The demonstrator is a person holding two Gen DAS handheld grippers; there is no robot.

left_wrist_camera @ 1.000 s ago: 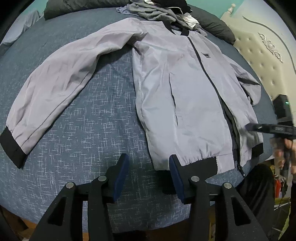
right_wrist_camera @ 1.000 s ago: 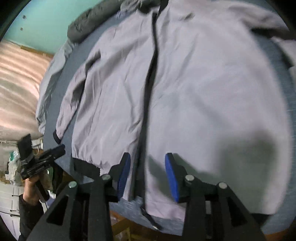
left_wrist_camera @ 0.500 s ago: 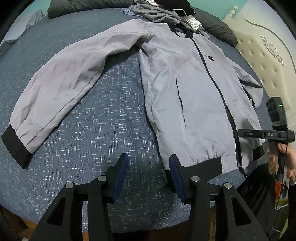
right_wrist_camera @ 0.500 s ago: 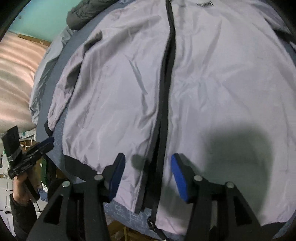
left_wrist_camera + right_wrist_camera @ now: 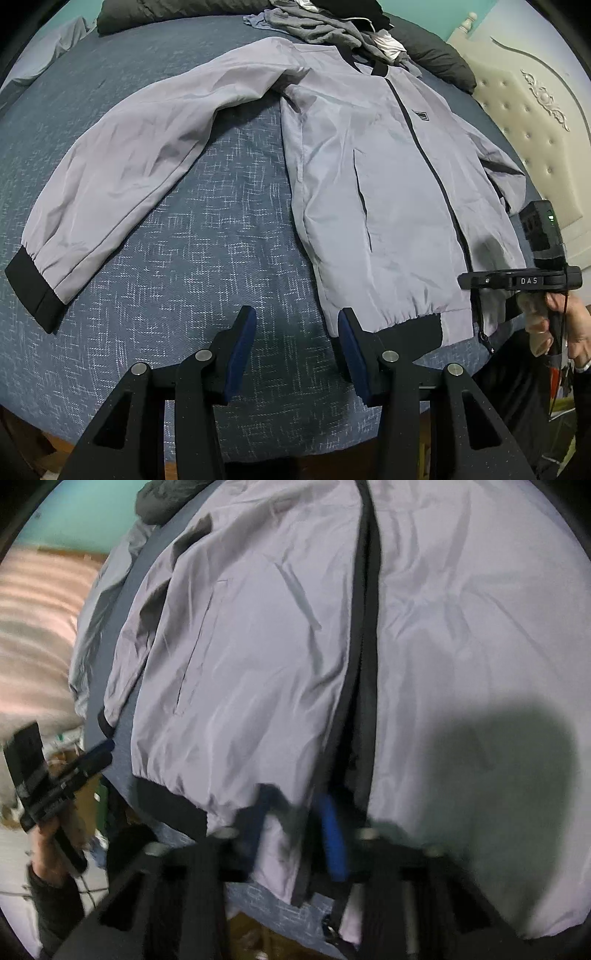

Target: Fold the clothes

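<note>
Blue pads line the left gripper [image 5: 293, 347], whose fingers stand spread apart with nothing between them but the bedcover. It hovers over the near edge of the bed, its right finger [image 5: 351, 343] just beside the black hem corner of the jacket [image 5: 388, 192]; contact cannot be confirmed.

On the right wrist view the right gripper [image 5: 299, 834] is motion-blurred. Its blue fingers [image 5: 334, 843] sit astride the jacket's lower hem next to the black zipper [image 5: 364, 664], with lilac-grey fabric visible in the gap. Whether they are pinching the cloth or merely straddling it cannot be told.

The jacket lies front-up and flat on a blue-grey patterned bedcover [image 5: 184, 258], zipped along most of its length, the bottom of the zip parted near the hem. One sleeve [image 5: 140, 173] extends outward across the bed, ending in a black cuff [image 5: 33, 291] near the bed's edge. The other sleeve lies close along the body of the garment.

Beyond the collar sits a heap of grey and dark clothing [image 5: 332, 26]. A cream tufted headboard [image 5: 532, 122] stands at the far right. From the left wrist view, a hand [image 5: 565, 325] grips the handle of the right device.
</note>
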